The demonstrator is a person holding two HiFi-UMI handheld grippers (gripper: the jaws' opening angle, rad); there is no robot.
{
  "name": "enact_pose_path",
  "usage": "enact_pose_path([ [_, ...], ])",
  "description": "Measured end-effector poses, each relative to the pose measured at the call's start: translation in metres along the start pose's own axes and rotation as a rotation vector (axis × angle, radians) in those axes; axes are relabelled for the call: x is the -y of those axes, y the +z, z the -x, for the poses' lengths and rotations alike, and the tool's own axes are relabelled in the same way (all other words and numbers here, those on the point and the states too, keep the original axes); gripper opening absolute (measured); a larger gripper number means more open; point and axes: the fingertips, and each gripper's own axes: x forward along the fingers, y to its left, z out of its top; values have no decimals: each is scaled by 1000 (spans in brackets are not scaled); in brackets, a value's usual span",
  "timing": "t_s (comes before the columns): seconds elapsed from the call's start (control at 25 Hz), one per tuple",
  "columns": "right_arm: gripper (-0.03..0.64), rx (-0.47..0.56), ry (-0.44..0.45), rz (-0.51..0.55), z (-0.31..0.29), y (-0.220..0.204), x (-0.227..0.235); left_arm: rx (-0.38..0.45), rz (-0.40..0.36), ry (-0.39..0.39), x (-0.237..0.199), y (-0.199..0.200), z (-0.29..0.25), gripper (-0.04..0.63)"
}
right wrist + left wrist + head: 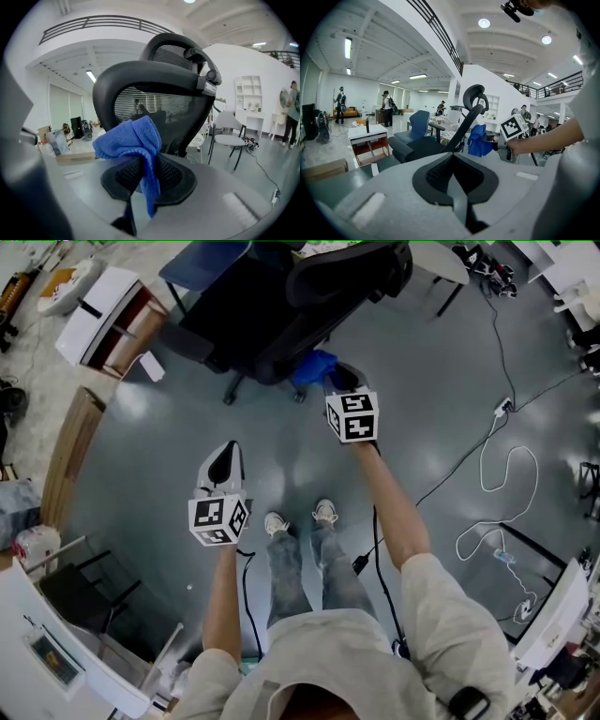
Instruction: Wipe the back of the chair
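The black mesh office chair point(281, 306) stands just ahead of me; its back point(154, 93) and headrest point(180, 51) fill the right gripper view. My right gripper point(339, 381) is shut on a bunched blue cloth point(314, 367), which sits close to the chair's back; whether it touches I cannot tell. The cloth point(133, 140) hangs down over the right gripper point(140, 164). My left gripper point(223, 463) hangs lower and to the left, apart from the chair, shut with nothing in it. The left gripper view shows the chair point(440, 136) from the side and the cloth point(479, 140) beside it.
A white and wood side table point(108, 320) and a leaning wooden board point(70, 456) stand at the left. White and black cables point(497, 484) trail over the grey floor at the right. A blue chair point(415, 126) is beyond the black one, and a white chair point(232, 136) is off right.
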Motion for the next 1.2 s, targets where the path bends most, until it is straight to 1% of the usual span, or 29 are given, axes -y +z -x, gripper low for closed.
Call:
enact_pose_path([
  [0.16, 69, 10, -19, -13, 18, 4, 6, 10, -3, -14, 10, 8, -3, 5],
  [0.36, 69, 34, -31, -29, 50, 5, 2, 31, -10, -31, 22, 20, -3, 5],
  [0.56, 69, 89, -36, -62, 91, 21, -6, 64, -24, -32, 25, 36, 3, 5],
  [0.76, 67, 122, -31, -21, 131, 35, -21, 88, -27, -31, 30, 49, 14, 5],
  [0.92, 67, 147, -33, -27, 161, 47, -32, 100, -27, -29, 32, 60, 27, 5],
  [1.04, 67, 146, -27, -22, 177, 52, -39, 106, -25, -19, 31, 68, 37, 5],
  [1.2, 67, 150, -37, -23, 192, 63, -35, 124, -26, -9, 30, 87, 46, 5],
])
